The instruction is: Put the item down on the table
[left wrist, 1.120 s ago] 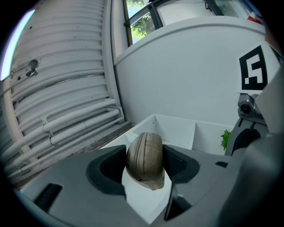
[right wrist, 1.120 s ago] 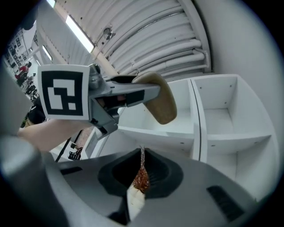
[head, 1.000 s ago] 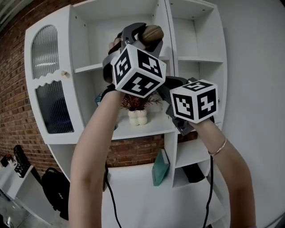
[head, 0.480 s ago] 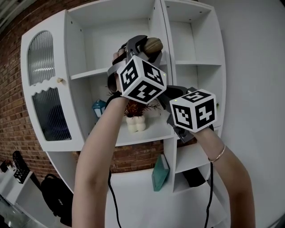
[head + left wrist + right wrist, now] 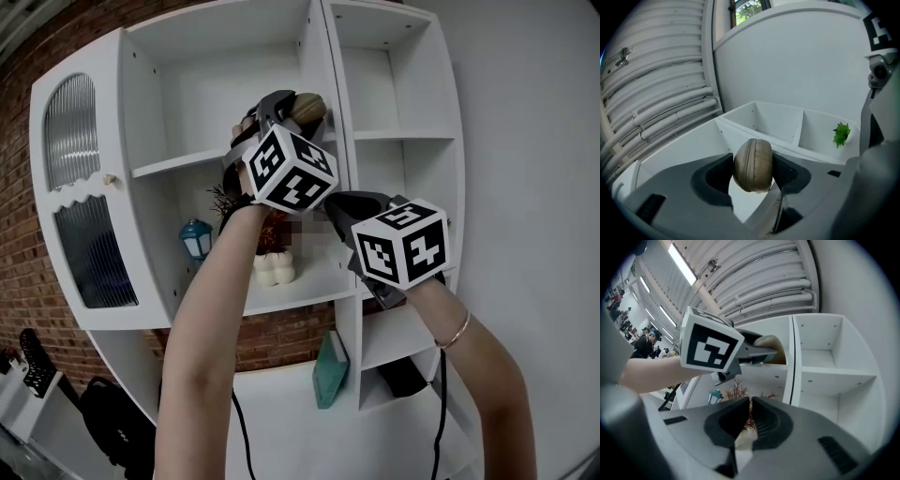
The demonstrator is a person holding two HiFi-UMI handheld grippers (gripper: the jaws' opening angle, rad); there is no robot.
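Your left gripper (image 5: 753, 171) is clamped on the brown, egg-shaped wooden piece (image 5: 310, 106), which hangs in the air in front of the upper compartment of the tall white shelf cabinet (image 5: 183, 108). Your right gripper (image 5: 750, 404) has its jaws pressed together with nothing in them. On the cabinet's middle shelf, a small teal lantern (image 5: 196, 239) and a reddish twiggy plant in a knobbly white pot (image 5: 273, 269) stand near each other but apart, while lower down a flat teal item (image 5: 329, 370) leans in one compartment and a black object (image 5: 405, 375) sits in the compartment to its right.
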